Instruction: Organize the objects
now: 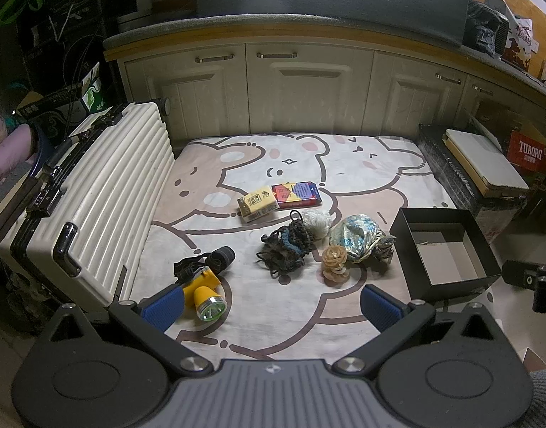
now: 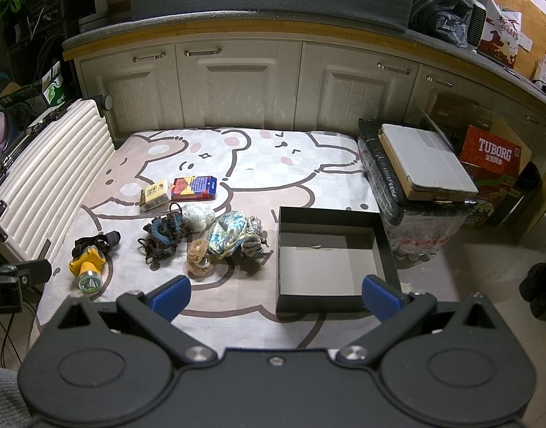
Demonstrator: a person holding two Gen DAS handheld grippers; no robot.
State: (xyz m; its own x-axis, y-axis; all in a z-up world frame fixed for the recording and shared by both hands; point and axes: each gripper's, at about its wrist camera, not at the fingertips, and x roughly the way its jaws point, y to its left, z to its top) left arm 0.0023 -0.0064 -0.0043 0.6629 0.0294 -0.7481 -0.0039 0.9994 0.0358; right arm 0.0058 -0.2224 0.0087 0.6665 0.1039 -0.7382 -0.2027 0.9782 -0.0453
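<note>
Far left, a cream ribbed suitcase [image 1: 94, 192] lies on its side along the edge of a cartoon-bear blanket [image 1: 273, 306]. Next on the blanket, near the left gripper [image 1: 273, 306], a yellow headlamp [image 1: 205, 292] w/ black strap, lens facing the camera. Mid-blanket at the back: a small yellow packet [image 1: 257, 203] w/ print too small to read, touching a red/blue box [image 1: 297, 194], text also unreadable. In front of those, a dark tangle of cords [image 1: 285, 246], a white fluffy ball [image 1: 317, 223], a tan flower-shaped piece [image 1: 334, 260] and a blue floral pouch [image 1: 355, 237] w/ more cord bunched at its right side, all touching or just beside each other. Right of the pile, an open black box [image 2: 330, 260] w/ grey inside sits on the blanket's right edge, just ahead of the right gripper [image 2: 274, 296]. Further right, a black wrapped bundle [image 2: 412, 199] w/ a flat grey-white case on top, then a red carton [image 2: 494, 157] marked "TUBORG".

Both tongs: released, blue pads wide apart, nothing between them, both above the blanket's near edge.
</note>
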